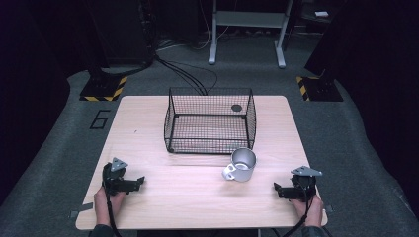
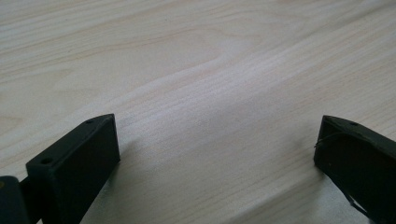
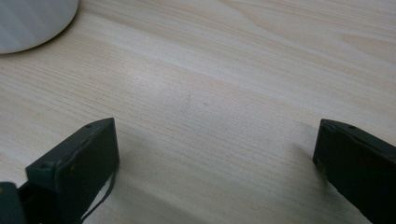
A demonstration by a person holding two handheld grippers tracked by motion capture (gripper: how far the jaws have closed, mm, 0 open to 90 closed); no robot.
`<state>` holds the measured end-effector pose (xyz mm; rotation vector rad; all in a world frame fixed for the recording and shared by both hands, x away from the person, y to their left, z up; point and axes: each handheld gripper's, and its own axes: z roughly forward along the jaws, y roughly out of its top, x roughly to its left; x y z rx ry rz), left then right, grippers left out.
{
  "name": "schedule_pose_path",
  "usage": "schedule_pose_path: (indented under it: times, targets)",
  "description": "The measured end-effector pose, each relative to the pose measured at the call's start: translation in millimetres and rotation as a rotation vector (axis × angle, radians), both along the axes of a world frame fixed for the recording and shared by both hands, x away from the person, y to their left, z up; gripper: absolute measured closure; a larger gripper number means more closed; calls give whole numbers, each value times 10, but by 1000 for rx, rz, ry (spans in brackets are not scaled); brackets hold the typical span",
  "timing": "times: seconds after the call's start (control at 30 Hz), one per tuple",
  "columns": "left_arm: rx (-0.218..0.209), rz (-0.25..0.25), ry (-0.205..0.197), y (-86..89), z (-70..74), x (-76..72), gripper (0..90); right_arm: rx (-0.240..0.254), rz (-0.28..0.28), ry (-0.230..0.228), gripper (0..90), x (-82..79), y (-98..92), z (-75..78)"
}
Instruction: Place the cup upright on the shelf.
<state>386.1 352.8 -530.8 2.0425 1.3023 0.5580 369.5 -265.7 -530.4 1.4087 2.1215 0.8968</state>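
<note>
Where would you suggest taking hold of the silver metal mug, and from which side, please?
I would grip the silver metal mug across its round open rim, coming from the right with the right gripper, which is nearer. The mug stands upright, its handle points to the front left, away from that approach, and the black wire basket stands close behind it.

A pale wooden table bears a black wire basket and a metal mug.
</note>
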Motion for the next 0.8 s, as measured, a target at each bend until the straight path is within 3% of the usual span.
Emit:
schedule_pose_path:
  times: [0.57, 0.63, 0.67, 0.8]
  targets:
    - [-2, 1, -3, -2, -3, 2, 0, -3, -2, 4, 0, 12, 11, 6]
    - [-1, 1, -2, -1, -2, 2, 0, 5, -14, 18, 0, 25, 26, 18]
    - [0, 0, -1, 0, -1, 2, 0, -14, 1, 17, 0, 36, 10, 19]
    - [0, 1, -1, 0, -2, 2, 0, 6, -7, 33, 0, 41, 10, 34]
